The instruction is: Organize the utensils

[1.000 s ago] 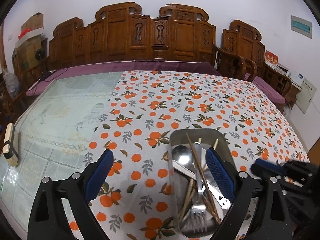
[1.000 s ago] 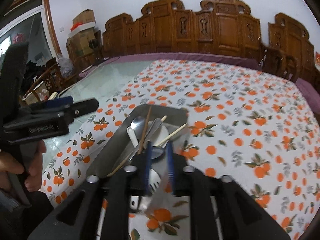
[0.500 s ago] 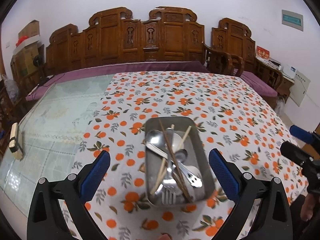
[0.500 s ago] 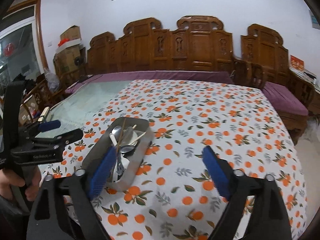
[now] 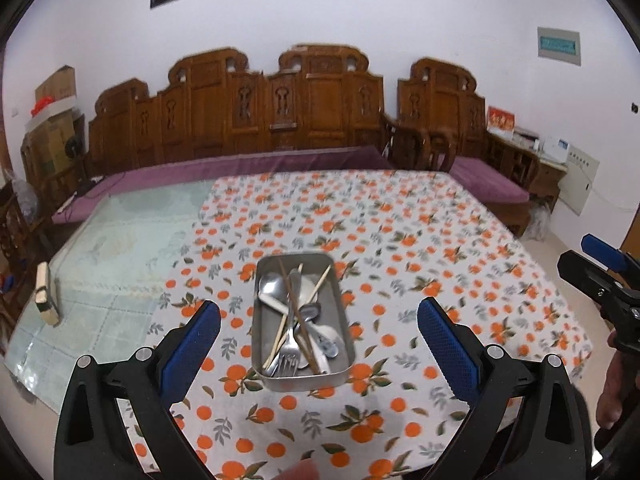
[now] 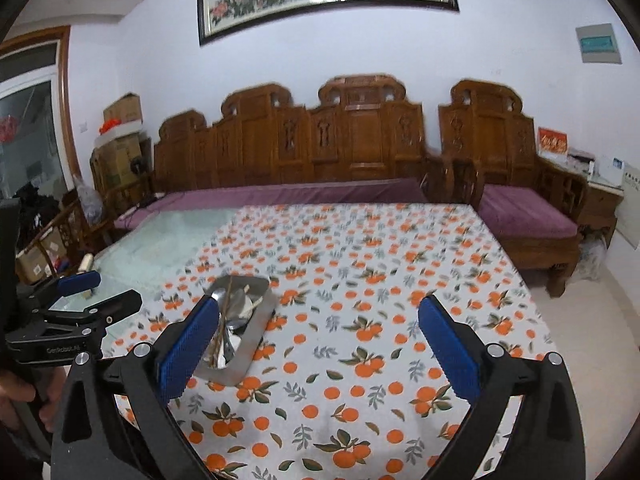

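Observation:
A metal tray (image 5: 261, 320) sits on the orange-print tablecloth (image 5: 400, 240), holding spoons, a fork (image 5: 289, 354) and chopsticks (image 5: 298, 312) piled loosely. My left gripper (image 5: 318, 306) hovers above and short of the tray, open, nothing between its blue pads. In the right wrist view the tray (image 6: 256, 342) lies low on the left, partly behind the left finger. My right gripper (image 6: 318, 304) is over the cloth to the tray's right; its jaws are opening wide, with nothing between them. Each gripper shows at the edge of the other's view, the right gripper (image 5: 600, 276) and the left gripper (image 6: 92, 300).
A pale wooden block (image 5: 45, 294) lies on the glass-topped left part of the table (image 5: 120, 248). A carved wooden bench with purple cushions (image 5: 240, 172) runs behind the table. A person's hand (image 5: 612, 396) holds the right gripper. The table's near edge is close below.
Both grippers have drawn back and up from the tray, which now looks smaller. The right gripper's jaws, nearly shut over the tray a second ago, have spread wide.

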A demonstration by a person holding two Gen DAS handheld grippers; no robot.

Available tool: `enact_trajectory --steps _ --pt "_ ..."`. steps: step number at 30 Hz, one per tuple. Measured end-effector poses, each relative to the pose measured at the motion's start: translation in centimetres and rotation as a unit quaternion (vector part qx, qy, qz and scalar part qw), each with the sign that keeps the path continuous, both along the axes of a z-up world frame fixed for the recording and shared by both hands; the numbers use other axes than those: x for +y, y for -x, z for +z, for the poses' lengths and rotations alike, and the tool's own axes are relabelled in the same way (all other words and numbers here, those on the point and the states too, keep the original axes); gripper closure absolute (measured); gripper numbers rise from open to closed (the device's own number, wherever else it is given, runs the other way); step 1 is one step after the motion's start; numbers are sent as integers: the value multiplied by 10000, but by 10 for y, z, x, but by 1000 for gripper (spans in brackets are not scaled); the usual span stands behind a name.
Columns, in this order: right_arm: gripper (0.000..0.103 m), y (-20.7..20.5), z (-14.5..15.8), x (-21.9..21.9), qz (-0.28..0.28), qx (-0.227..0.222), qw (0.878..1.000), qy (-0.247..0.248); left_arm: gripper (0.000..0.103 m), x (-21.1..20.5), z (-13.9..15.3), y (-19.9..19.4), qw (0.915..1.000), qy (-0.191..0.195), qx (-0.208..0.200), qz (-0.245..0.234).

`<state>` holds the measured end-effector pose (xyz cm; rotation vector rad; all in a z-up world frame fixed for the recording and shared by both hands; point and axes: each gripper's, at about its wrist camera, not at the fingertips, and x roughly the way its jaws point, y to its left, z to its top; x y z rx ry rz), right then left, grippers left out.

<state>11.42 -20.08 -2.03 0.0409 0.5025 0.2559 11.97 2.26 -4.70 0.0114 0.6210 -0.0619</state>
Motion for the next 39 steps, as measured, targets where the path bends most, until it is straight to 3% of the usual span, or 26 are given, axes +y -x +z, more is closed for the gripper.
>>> enact_trajectory --steps 9,15,39 --pt "3 46 47 -7 -33 -591 9982 -24 8 -13 55 44 9980 90 -626 30" --pt "3 64 60 -11 -59 -773 9970 -69 8 -17 73 65 9964 61 -838 54" --pt "3 71 65 -10 -92 -793 9968 -60 8 -12 79 76 9953 124 -949 111"
